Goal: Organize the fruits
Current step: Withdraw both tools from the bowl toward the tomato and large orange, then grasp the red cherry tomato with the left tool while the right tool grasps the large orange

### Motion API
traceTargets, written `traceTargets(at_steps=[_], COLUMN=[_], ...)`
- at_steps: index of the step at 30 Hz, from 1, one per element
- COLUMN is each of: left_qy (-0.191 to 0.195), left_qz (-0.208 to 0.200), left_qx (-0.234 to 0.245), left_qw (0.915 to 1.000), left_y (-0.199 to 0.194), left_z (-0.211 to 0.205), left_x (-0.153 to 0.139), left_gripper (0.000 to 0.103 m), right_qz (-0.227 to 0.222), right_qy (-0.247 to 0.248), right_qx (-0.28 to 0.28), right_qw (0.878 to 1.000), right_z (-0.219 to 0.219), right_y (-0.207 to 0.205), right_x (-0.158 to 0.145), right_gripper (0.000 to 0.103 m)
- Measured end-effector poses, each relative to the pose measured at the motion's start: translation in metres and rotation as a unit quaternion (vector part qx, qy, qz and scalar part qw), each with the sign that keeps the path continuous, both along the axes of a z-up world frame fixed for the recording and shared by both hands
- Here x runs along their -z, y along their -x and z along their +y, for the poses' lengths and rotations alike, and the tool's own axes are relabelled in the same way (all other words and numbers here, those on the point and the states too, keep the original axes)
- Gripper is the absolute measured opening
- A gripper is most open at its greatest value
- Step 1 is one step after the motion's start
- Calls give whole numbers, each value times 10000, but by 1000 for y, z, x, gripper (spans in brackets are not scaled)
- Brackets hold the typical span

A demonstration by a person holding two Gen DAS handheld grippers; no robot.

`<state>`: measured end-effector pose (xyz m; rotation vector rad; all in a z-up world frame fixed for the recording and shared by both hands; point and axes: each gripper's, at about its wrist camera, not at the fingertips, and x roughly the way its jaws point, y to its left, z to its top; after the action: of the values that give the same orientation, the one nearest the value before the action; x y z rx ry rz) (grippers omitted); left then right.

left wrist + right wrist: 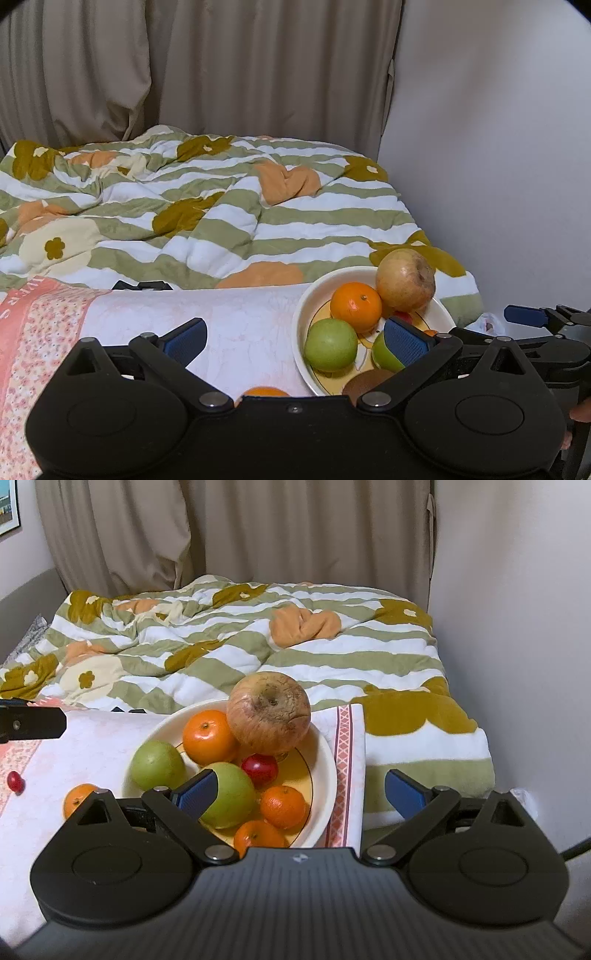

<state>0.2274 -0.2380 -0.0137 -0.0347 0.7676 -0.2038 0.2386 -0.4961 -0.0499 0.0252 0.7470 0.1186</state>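
Note:
A cream bowl on a pale cloth holds a big wrinkled apple, an orange, two green fruits, a small red fruit and two mandarins. My right gripper stands open just above the bowl's near side, with nothing pressed between its pads. Outside the bowl, to the left, lie a mandarin and a small red fruit. My left gripper is open at the bowl's left rim, empty. A kiwi shows behind its right finger.
The pink-edged cloth lies on a bed with a striped, flowered quilt. Curtains hang behind and a white wall stands close on the right. A blue fingertip of the right gripper shows at the right of the left wrist view.

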Motion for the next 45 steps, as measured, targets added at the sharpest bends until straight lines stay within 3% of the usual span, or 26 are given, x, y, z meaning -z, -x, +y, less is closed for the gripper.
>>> traceTargets(at_steps=[15,22,27,38,45], left_qy=[0,-425,-502,-926,-824], left_qz=[-513,-582,-514,-376,-28], left_qx=[-424,-766,-868,-149,526], left_qw=[9978,9945,9936,9949,9952], left_y=[89,125,140,124,80], left_z=[28,72,117,186,220], left_x=[-47,-55,-49,-19,15], left_gripper=[103,103,103,103,103], right_qz=[-264,-282,-271,105,428], right_qy=[42,-33,-73,27,21], right_qx=[-307,-429,-352,371,946], right_qw=[9992,9987,9990,9993,9946], right_z=[27,59,86,152,190], right_y=[71,99,110,113,93], right_x=[-61,-77,-78,-58,-28], right_gripper=[103,103,103,103,103])
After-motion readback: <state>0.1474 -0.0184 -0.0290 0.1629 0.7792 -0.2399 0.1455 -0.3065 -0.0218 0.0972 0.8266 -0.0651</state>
